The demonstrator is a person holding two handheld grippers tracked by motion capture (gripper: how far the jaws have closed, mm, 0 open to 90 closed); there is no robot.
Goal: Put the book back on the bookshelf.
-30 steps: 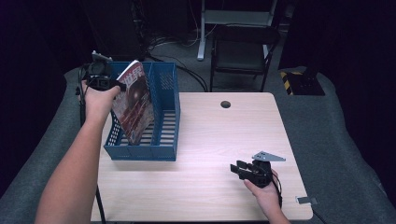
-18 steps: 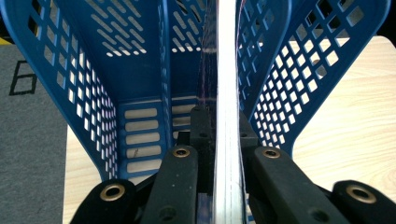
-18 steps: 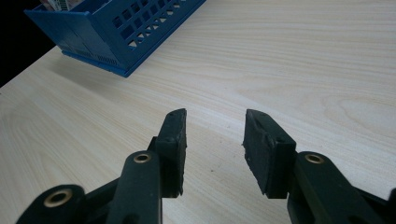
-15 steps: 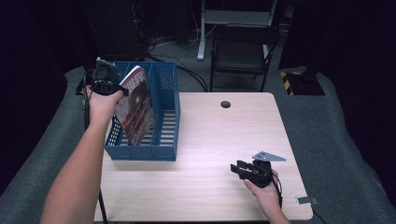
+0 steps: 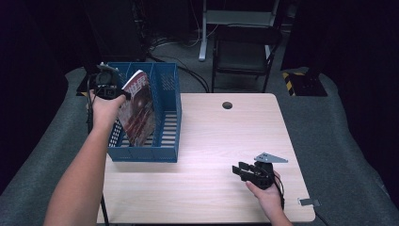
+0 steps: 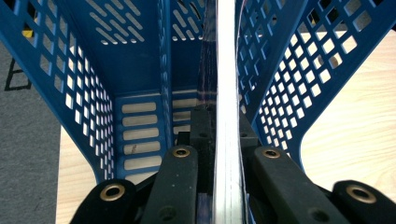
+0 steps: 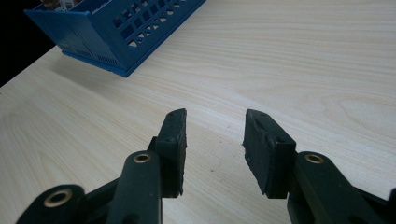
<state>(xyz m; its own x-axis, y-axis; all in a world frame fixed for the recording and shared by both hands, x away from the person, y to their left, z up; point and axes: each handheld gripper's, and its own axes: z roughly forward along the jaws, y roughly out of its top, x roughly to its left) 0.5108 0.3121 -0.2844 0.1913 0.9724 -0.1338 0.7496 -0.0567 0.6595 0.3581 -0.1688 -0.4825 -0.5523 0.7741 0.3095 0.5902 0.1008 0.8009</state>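
Note:
A magazine with a reddish cover (image 5: 139, 110) stands tilted in a blue slotted file rack (image 5: 169, 89) at the table's left side. My left gripper (image 5: 117, 92) is shut on its upper edge from the left. In the left gripper view the magazine's white page edge (image 6: 227, 79) runs up between the two jaws of the left gripper (image 6: 224, 119), with the rack's walls (image 6: 140, 60) all around it. My right gripper (image 5: 237, 170) rests low near the table's front right, pointing left. Its jaws stand open over bare wood, as the right gripper (image 7: 215, 128) shows close up.
The pale wooden table (image 5: 211, 136) has a dark cable hole (image 5: 227, 105) near its back edge. A small metal tab (image 5: 308, 202) lies at the front right corner. A dark chair (image 5: 242, 52) stands behind the table. In the right gripper view the rack (image 7: 116, 28) sits far left.
The left hand has lowered the magazine a little deeper into the rack. The right hand has not moved.

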